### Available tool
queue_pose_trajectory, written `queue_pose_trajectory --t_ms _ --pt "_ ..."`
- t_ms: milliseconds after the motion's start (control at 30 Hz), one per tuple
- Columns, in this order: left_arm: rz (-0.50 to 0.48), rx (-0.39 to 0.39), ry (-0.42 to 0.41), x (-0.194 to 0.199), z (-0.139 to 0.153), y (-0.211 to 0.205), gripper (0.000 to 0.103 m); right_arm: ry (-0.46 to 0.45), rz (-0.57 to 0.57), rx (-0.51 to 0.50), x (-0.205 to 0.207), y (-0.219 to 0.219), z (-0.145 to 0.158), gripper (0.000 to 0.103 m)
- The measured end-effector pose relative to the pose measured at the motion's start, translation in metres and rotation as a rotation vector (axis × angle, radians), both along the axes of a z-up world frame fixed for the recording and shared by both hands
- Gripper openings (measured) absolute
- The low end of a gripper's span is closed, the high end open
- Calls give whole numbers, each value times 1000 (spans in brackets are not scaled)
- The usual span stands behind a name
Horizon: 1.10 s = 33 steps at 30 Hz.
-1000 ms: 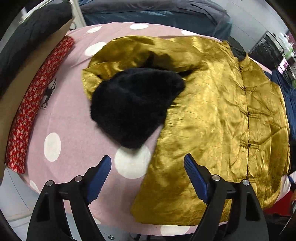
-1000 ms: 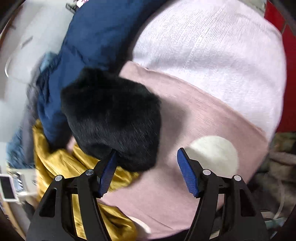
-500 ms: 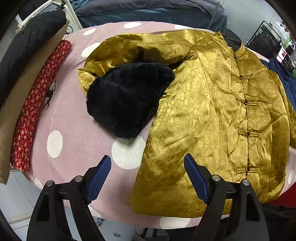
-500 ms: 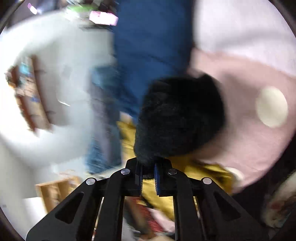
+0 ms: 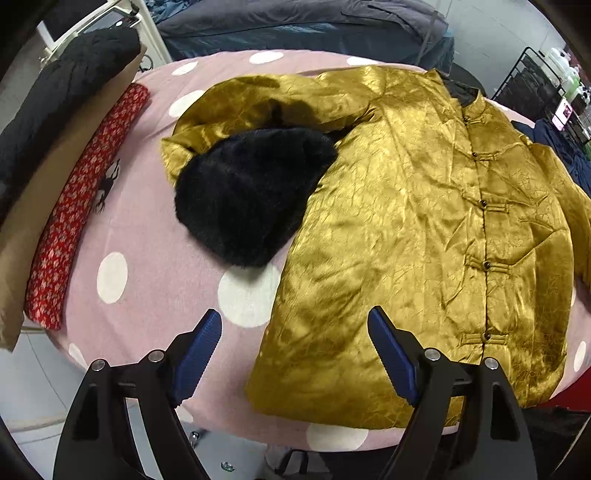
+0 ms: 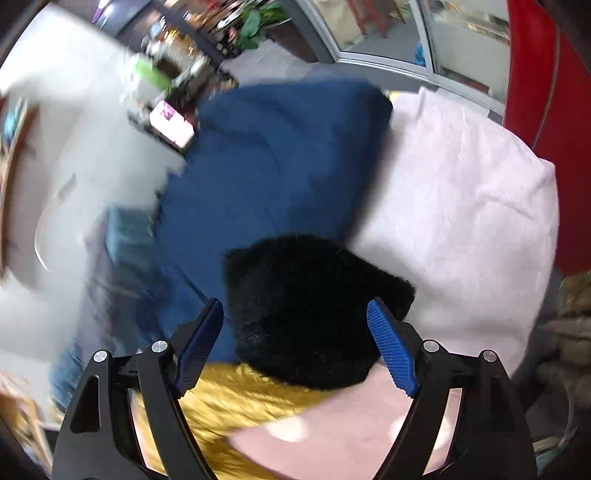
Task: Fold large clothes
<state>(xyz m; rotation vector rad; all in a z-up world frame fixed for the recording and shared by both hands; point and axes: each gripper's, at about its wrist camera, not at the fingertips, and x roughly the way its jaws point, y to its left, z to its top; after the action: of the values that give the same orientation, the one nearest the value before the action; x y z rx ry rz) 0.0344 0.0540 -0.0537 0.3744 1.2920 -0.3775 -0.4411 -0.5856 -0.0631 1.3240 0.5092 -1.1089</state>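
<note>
A gold satin jacket (image 5: 424, 221) with knot buttons lies face up on the pink dotted cover (image 5: 147, 240). Its sleeve is bent back, and the black fur cuff (image 5: 251, 192) rests beside the body. My left gripper (image 5: 295, 350) hangs open above the jacket's lower corner, with nothing held. In the blurred right wrist view the other black fur cuff (image 6: 314, 306) lies between the blue pads of my right gripper (image 6: 295, 343). Its jaws are opening and the pads stand clear of the fur. Gold fabric (image 6: 240, 398) shows below the cuff.
A red patterned cloth (image 5: 74, 221) and a black garment (image 5: 62, 85) lie along the left edge. Dark bedding (image 5: 295, 26) is behind, and a wire rack (image 5: 535, 85) stands at the far right. In the right wrist view a blue garment (image 6: 273, 166) and a pale knit (image 6: 461, 206) lie beyond the cuff.
My right gripper shut on the edge of the fur cuff, then opened wide again while rising and swinging. The left view has widened a little, showing more of the jacket's button front.
</note>
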Motion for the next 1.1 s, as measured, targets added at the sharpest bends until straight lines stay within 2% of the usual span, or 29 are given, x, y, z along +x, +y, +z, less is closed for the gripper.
queue_pose_trajectory --t_ms 67,167,200,233,300,333,400,467,500,567,700,767,833,867,933,967,1000,1067,1100 --pt "16 14 15 -3 -3 3 79 26 21 -46 -5 24 -14 80" --pt "10 17 29 -6 -5 -1 79 183 51 -102 -8 42 -28 80" --pt "1 20 28 -6 -5 -4 79 204 63 -111 -4 44 -29 77" --pt "-11 25 24 -7 -5 -8 79 224 103 -134 -3 41 -28 71" --pt "-34 31 15 -8 -4 -17 79 282 210 -186 4 32 -23 32" --pt "-42 27 12 -9 -4 -22 79 297 258 -199 10 29 -22 21" --pt "-56 20 9 -9 -2 -30 79 284 362 -193 21 21 -17 14" --pt "-72 17 1 -10 1 -39 79 156 357 -138 20 9 -11 12" --pt "-76 15 -2 -10 3 -42 79 75 342 -114 18 4 -3 12" --pt "-84 7 -4 -10 5 -49 79 -143 288 -92 11 -10 25 11" --pt "-106 -1 -19 -8 10 -61 79 -401 162 -70 6 -65 60 11" --pt "-107 -9 -28 -8 13 -65 79 -398 129 -77 14 -98 66 11" --pt "-102 -12 -38 -8 16 -67 79 -299 80 -75 26 -141 59 11" --pt "-99 -11 -43 -8 17 -66 79 -278 57 -58 31 -156 52 13" --pt "-79 -8 -55 -8 19 -61 79 -211 7 25 43 -186 20 29" --pt "-67 -4 -59 -8 20 -57 79 -169 -4 72 51 -196 3 41" --pt "-46 2 -64 -8 21 -51 79 -146 -7 86 54 -201 -4 46" --pt "4 16 -75 -7 23 -36 81 -132 -38 45 63 -198 -17 51" --pt "25 22 -79 -6 24 -30 82 -130 -45 17 64 -193 -17 57"
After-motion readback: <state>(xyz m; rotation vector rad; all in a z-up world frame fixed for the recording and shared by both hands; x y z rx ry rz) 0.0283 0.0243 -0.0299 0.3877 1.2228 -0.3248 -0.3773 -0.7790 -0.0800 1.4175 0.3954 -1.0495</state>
